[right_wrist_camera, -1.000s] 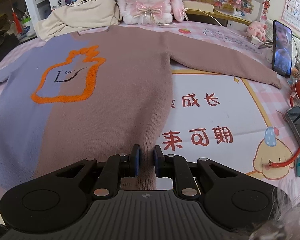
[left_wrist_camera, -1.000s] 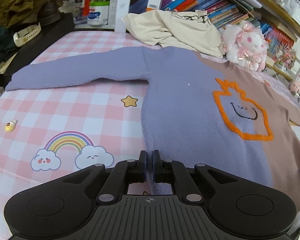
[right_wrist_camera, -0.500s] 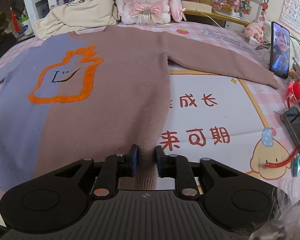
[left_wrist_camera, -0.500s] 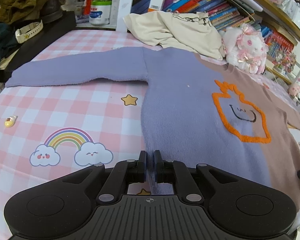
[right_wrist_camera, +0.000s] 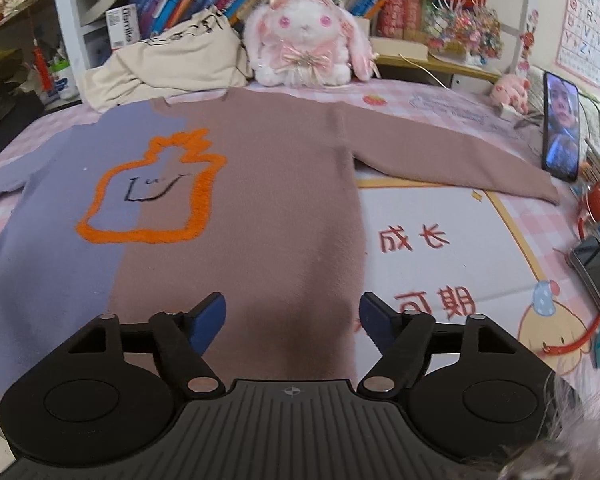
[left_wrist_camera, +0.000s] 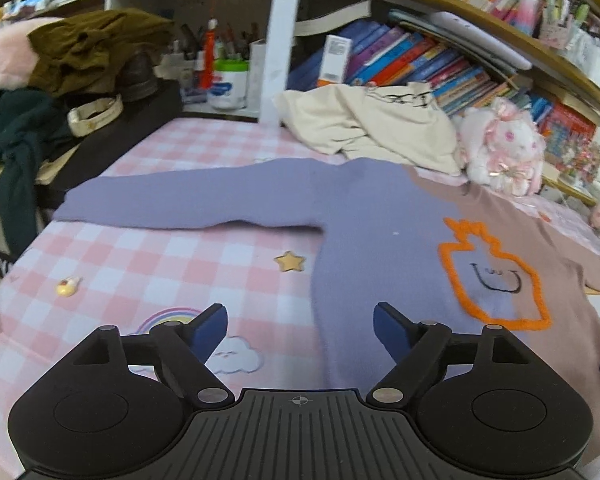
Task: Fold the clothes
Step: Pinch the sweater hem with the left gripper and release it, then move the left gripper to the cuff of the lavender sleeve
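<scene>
- Purple-and-brown knit sweater (right_wrist_camera: pixel 236 216) lies flat, face up, on the checked tablecloth (left_wrist_camera: pixel 148 256), both sleeves spread out sideways.
- Left gripper (left_wrist_camera: pixel 300 330) and right gripper (right_wrist_camera: pixel 292 318) hang near the hem, jaws wide apart, holding nothing.
- Judged step: laid out, folding not yet begun.
- Next likely calls for pinching a sleeve (left_wrist_camera: pixel 188 200) or side edge and carrying it across the body.

Black left gripper (left_wrist_camera: pixel 300 330), blue pads (left_wrist_camera: pixel 208 330), silver screws
</scene>
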The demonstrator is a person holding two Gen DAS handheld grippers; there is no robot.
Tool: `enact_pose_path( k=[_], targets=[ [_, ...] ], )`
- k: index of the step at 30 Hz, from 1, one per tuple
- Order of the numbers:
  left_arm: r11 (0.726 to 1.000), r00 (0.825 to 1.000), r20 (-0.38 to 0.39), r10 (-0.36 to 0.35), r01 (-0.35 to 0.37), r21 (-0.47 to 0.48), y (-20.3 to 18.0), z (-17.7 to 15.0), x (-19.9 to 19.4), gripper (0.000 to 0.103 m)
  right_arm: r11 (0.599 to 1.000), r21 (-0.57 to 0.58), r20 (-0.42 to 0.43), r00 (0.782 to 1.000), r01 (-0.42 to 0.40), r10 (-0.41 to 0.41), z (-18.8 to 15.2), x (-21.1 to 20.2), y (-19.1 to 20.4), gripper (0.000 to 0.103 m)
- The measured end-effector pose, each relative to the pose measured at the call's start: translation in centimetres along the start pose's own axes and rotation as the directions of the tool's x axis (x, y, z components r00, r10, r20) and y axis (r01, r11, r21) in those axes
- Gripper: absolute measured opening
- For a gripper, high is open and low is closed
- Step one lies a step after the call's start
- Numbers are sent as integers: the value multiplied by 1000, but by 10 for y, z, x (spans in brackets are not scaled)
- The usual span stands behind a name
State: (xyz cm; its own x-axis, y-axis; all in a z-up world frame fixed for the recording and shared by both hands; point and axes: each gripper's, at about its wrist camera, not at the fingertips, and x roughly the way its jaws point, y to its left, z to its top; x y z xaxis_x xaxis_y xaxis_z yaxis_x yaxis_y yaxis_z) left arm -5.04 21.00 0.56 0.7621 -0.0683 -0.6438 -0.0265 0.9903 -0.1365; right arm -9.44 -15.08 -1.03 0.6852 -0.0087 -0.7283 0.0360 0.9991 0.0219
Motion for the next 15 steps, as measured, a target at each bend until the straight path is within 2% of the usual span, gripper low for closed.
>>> enact_pose_path(
  k=[5, 11, 15],
  targets=[
    [999, 998, 38, 48, -48, -17, 19, -1, -8, 89, 999, -34, 15, 1000, 2, -2, 1, 3, 12, 75],
    [990, 988, 69, 138, -135, -48, 43, 3, -11, 90, 995, -102, 25, 1000, 6, -4, 1, 5, 29, 75],
    [983, 981, 74, 180, -176, -62, 57, 7, -8, 90, 988, -154, 28, 1000, 3, 2, 1, 5, 40, 79]
  ],
)
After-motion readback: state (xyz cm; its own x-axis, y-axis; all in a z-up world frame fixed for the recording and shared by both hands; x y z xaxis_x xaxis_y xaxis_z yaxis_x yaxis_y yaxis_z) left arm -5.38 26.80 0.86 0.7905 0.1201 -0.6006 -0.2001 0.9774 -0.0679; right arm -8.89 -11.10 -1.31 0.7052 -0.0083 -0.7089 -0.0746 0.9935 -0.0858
